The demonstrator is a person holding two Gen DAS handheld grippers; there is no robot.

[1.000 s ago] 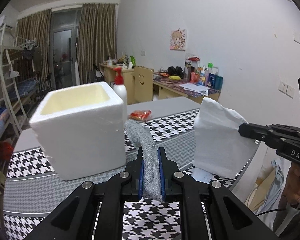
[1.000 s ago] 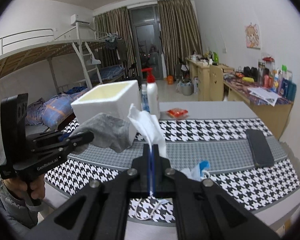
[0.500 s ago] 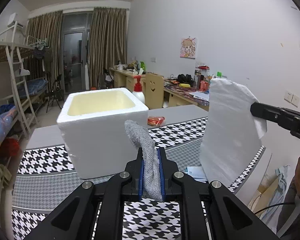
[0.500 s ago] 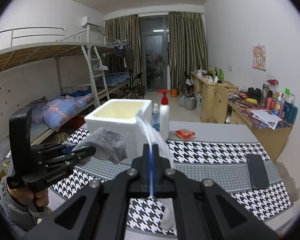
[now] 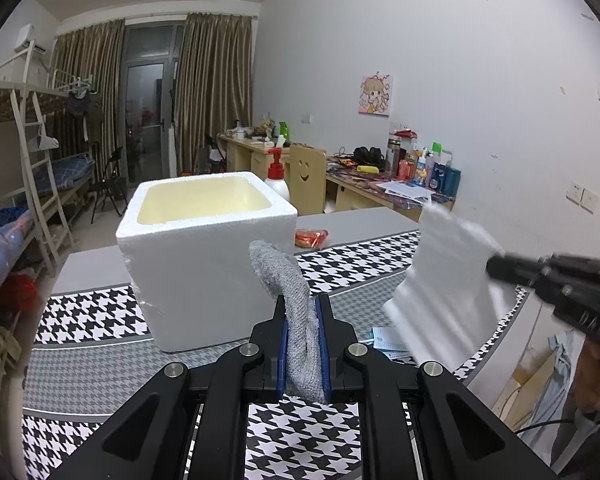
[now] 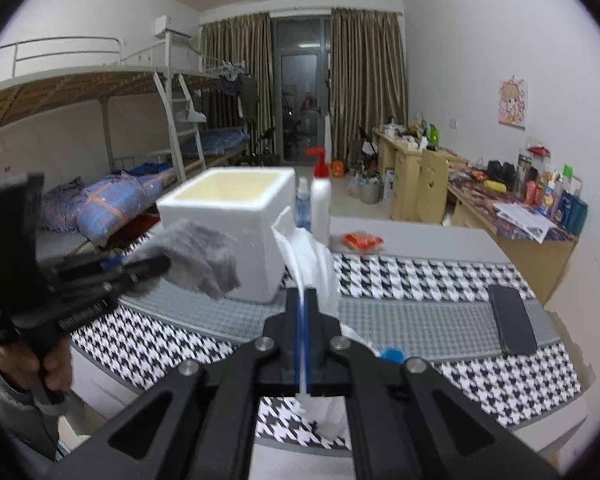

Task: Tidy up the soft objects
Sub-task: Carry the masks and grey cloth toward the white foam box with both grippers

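My left gripper (image 5: 303, 312) is shut on a grey knitted cloth (image 5: 296, 312) that curls up out of its jaws; the same grey cloth (image 6: 200, 252) hangs from the left gripper (image 6: 156, 265) in the right wrist view. A white cloth (image 6: 312, 264) is pinched in my shut right gripper (image 6: 304, 300) and drapes below it. In the left wrist view that white cloth (image 5: 444, 288) hangs blurred from the right gripper (image 5: 496, 264) at the right. An open white foam box (image 5: 204, 256) stands on the table just beyond both cloths, also the foam box (image 6: 236, 224).
A houndstooth tablecloth (image 5: 100, 316) covers the table. Behind the box stand a pump bottle (image 6: 320, 208) and a small spray bottle (image 6: 302, 204); a red packet (image 6: 362, 240) lies further back. A black phone (image 6: 512, 320) lies at right, a blue-and-white item (image 6: 392, 354) near the front edge.
Both grippers have lifted their cloths higher above the table, and the foam box's open top now shows more fully. The white cloth has swung and is blurred in the left wrist view.
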